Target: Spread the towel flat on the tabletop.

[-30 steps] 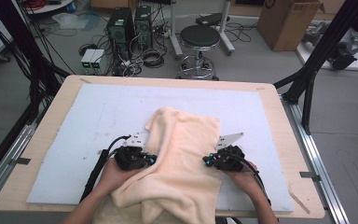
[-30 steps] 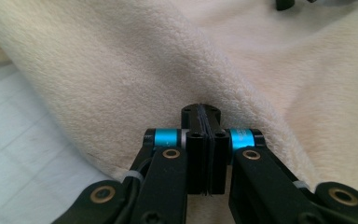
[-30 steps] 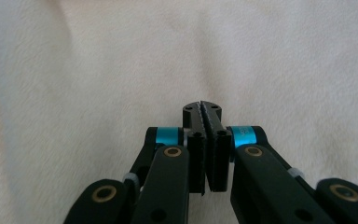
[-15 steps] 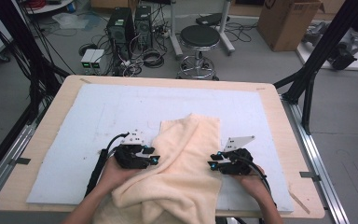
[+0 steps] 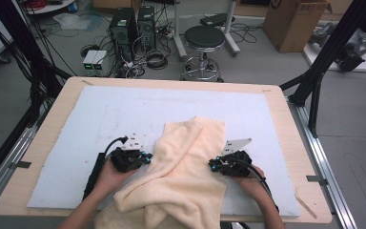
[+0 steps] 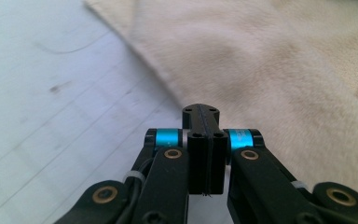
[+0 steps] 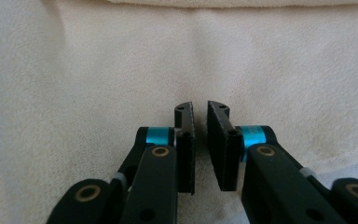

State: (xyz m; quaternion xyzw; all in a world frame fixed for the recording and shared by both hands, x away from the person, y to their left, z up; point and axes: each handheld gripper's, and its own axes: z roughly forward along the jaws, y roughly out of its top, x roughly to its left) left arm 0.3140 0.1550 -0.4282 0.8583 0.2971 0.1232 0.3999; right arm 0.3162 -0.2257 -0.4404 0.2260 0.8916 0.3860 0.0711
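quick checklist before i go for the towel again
1. Left gripper grips the towel: not ok. Its jaws have just been closing and are shut with nothing between them, on the mat beside the towel's edge.
2. Right gripper grips the towel: not ok. Its jaws have just been closing to a sliver, with no cloth between them, over the towel.
3. Towel lies flat: not ok. It is folded over itself and bunched.
4. Bare mat beyond the towel to spread onto: ok.
5. Towel corners within easy reach of the jaws: cannot tell.
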